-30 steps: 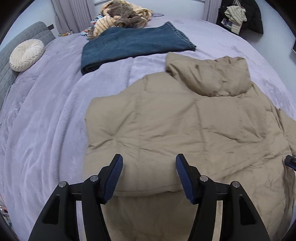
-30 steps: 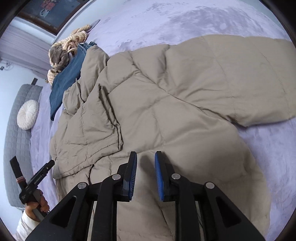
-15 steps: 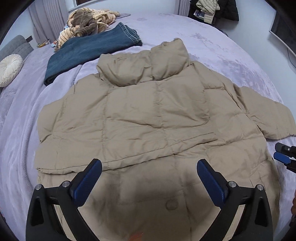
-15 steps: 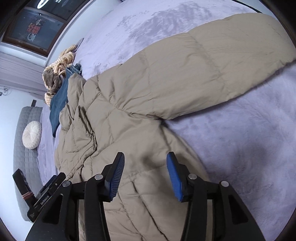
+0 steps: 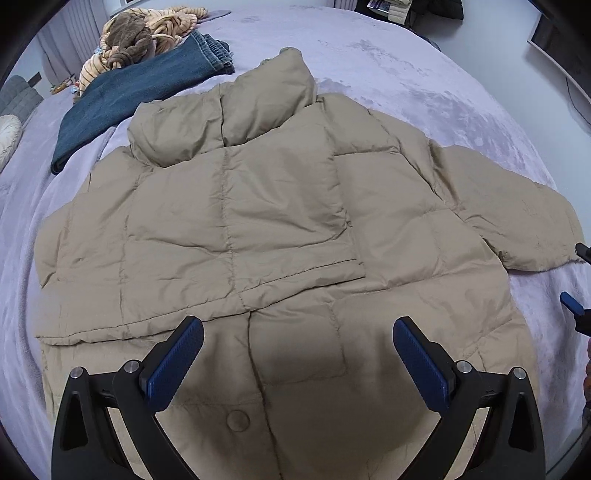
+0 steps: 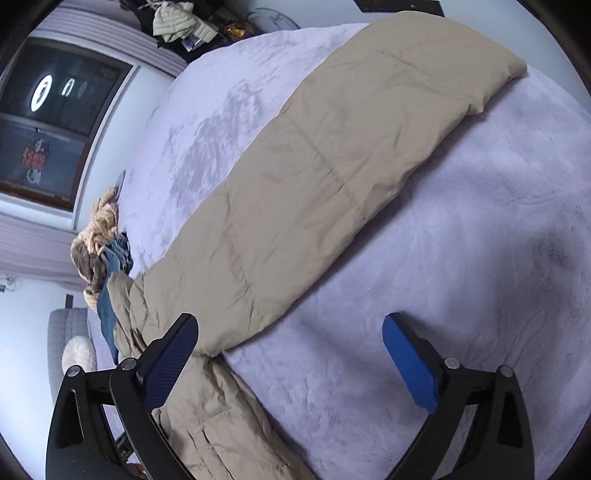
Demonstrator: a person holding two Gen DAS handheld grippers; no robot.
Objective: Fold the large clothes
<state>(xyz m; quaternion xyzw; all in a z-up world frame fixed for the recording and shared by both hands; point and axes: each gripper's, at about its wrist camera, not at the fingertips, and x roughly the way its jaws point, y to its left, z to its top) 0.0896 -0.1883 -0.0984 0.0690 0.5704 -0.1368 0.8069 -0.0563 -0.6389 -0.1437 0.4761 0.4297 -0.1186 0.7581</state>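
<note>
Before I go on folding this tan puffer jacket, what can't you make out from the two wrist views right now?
- Puffer jacket hem: left wrist view, cut off by the bottom edge and the left tongs.
- Left sleeve: folded under the front panel, left wrist view.
- Jacket body: right wrist view, mostly outside the frame; only the right sleeve shows.
- Right tongs: opening, nothing between them; in the left wrist view only tips at the right edge.

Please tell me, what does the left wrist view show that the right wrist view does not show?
Only the left wrist view shows the jacket's folded body, its hood and a snap button, with the open left gripper above them.

Only the right wrist view shows the dark window and the whole outstretched sleeve. The right gripper's fingers are opening above bare blanket, holding nothing.

Both show the jacket, the jeans, the knitted pile and the lilac blanket.
</note>
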